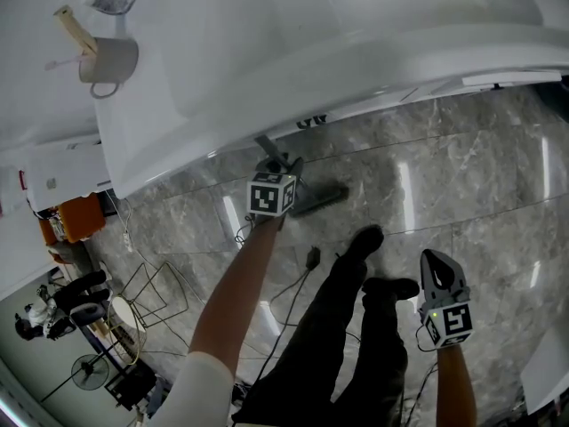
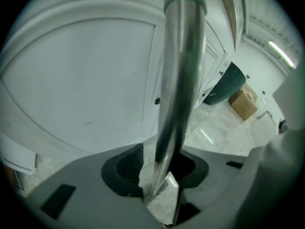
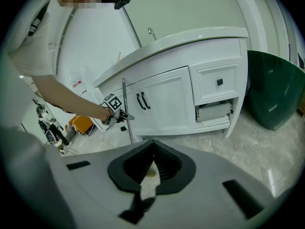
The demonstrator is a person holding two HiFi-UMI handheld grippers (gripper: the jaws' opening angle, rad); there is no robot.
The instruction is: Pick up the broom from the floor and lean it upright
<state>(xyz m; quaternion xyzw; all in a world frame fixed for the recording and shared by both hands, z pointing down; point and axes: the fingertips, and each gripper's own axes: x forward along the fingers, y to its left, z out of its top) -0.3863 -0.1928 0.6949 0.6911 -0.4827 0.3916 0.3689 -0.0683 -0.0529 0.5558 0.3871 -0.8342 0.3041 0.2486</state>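
While the left gripper [image 2: 159, 182] pinches the broom [image 2: 176, 80] by its pole, upright beside the cabinet [image 3: 167, 99], the right gripper [image 3: 149, 174] hangs well apart — jaws pressed together, empty.

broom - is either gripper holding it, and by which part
The left tongs are shut on the broom, gripping its metal handle around mid-shaft. The right tongs hold nothing.

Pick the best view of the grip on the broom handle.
Left gripper view: broom handle close-up, clamped between the jaws. Right gripper view shows it small, upright by the cabinet. Head view shows mostly the broom head.
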